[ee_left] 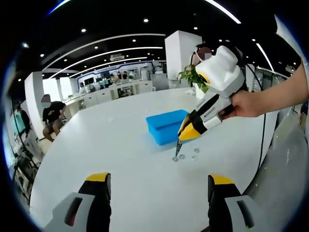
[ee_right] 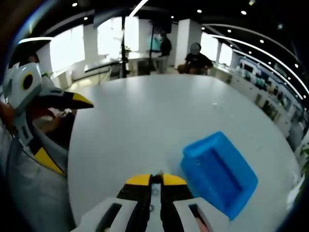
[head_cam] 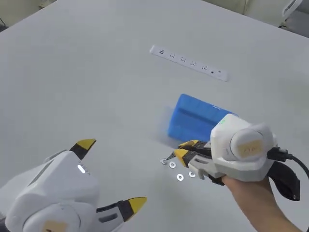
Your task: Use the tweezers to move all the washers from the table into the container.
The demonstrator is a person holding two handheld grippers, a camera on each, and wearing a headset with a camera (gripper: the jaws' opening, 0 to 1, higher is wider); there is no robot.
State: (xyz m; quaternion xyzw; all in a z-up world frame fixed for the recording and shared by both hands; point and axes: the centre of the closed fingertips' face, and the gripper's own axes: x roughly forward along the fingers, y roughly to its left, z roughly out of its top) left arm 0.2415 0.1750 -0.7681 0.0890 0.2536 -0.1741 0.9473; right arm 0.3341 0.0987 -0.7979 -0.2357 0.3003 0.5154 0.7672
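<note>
The tweezers are clamped in the right gripper, tips aimed at the washers (container just beside for a short trip), left gripper held wide open, clear.

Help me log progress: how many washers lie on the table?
4, clustered beside the blue container: one washer at the tip of the tweezers, a second next to it, two more by the right hand-held gripper. That gripper may hide others.
</note>
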